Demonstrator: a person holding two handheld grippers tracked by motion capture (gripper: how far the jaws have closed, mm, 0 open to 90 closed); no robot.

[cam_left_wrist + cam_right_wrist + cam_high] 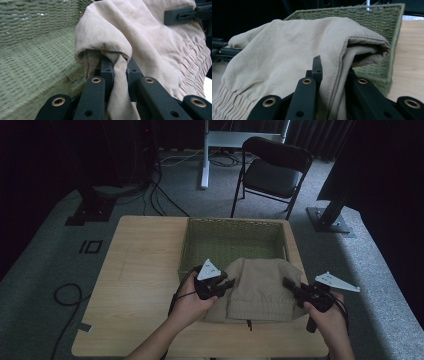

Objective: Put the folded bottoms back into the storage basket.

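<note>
Both grippers are built of matte black plastic: the left gripper (229, 283) and the right gripper (287, 282) each carry a pale grey three-cornered plate. Brass-ringed pivot holes are set in the black linkage bars. Black cables trail behind.

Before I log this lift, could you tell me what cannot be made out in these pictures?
- Garment type: folded on itself, every view.
- Left gripper pads: wrapped in cloth, left gripper view.
- Right gripper pads: cloth covers them, right gripper view.
- Basket near floor: garment overhangs it, high view.
- Basket weave: blurred, left gripper view.
</note>
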